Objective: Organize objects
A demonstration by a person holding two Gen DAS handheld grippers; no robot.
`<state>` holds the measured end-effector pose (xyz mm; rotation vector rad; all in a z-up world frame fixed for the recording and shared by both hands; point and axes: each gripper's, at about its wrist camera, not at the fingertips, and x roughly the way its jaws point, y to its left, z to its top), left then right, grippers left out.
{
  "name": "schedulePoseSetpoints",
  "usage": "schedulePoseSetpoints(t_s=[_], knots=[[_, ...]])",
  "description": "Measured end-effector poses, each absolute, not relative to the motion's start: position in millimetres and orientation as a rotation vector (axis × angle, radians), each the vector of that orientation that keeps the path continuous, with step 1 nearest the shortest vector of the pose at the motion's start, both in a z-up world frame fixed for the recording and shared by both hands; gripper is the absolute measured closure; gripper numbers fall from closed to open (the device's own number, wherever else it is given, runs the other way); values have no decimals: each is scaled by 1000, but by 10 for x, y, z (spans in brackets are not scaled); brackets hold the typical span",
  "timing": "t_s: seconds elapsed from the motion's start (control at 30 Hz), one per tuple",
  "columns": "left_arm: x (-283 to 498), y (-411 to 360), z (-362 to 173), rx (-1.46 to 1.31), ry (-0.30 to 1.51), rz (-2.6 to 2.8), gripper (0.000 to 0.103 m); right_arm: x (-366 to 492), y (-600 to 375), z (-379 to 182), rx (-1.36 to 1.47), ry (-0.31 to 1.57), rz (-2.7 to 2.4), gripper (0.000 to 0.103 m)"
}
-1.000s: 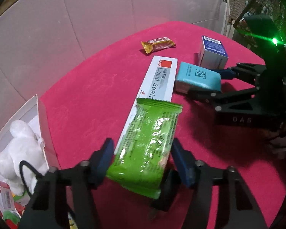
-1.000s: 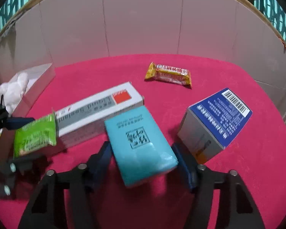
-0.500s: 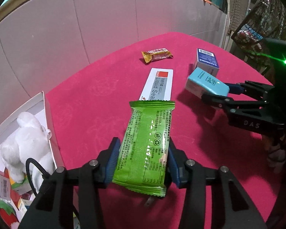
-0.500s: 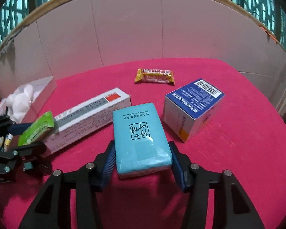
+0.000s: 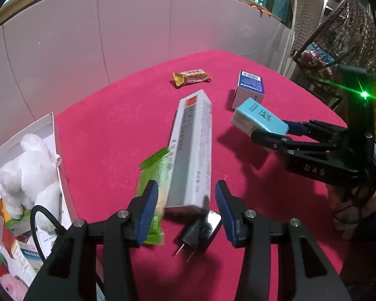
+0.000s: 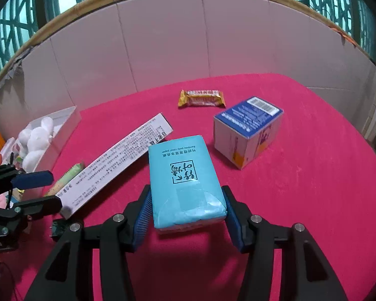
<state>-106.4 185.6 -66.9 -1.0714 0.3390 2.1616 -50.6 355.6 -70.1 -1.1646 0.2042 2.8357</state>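
A: Left wrist view first. Go.
B: The left gripper (image 5: 185, 208) has just been closing. A green snack packet (image 5: 153, 175) lies against its left pad, and the near end of the long white box (image 5: 191, 150) sits between the jaws. There's a gap at the right pad and the picture is blurred, so I can't tell if it's clamping anything.
A: Right one?
B: The right gripper (image 5: 270, 130) is clenched on the blue tissue pack (image 5: 258, 118), which is off the red cloth (image 5: 112, 125) with its shadow underneath.
A: What's done?
B: The white bin (image 5: 54, 135) at the left edge holds a plush toy (image 5: 27, 165) and some small packets. That's probably the sorted pile.
A: Right wrist view.
B: Its jaws have just been closing too. Both pads press the sides of the tissue pack, label side up. The long box lies slantwise towards the left gripper, with the green packet just beside it.
A: What's left?
B: Four things are loose on the cloth: the long box, the blue-topped carton (image 6: 248, 130), the yellow snack bar (image 6: 201, 97) at the far side, and a black plug (image 5: 200, 230) near the left jaws. The tissue pack and green packet aren't in the bin yet.
A: Progress?
B: My guess is mid-task, with about six items still to go in.
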Motion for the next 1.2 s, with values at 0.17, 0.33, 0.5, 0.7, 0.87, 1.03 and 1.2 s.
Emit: schedulePoseSetpoints(t_s=[0.17, 0.33, 0.5, 0.7, 0.87, 1.03, 1.2], knots=[[-1079, 1832, -679, -1082, 355, 2167, 57, -457, 3595, -690, -1164, 217, 2831, 45], [-1185, 1756, -728, -1131, 329, 2201, 49, -496, 3628, -721, -1177, 245, 2818, 45], [-1179, 1795, -712, -1122, 334, 2180, 49, -501, 3683, -777, -1188, 297, 2806, 45], [-1241, 1744, -768, -1169, 285, 2178, 49, -464, 3707, -775, -1171, 310, 2804, 45], [-1279, 1661, -745, -1174, 256, 2219, 47, -372, 3704, -720, -1141, 355, 2819, 45], [-1352, 1589, -732, -1199, 203, 2260, 45, -277, 3670, -696, -1127, 382, 2833, 45], [-1405, 1520, -739, -1225, 162, 2302, 44, -212, 3718, -669, -1116, 407, 2836, 45]])
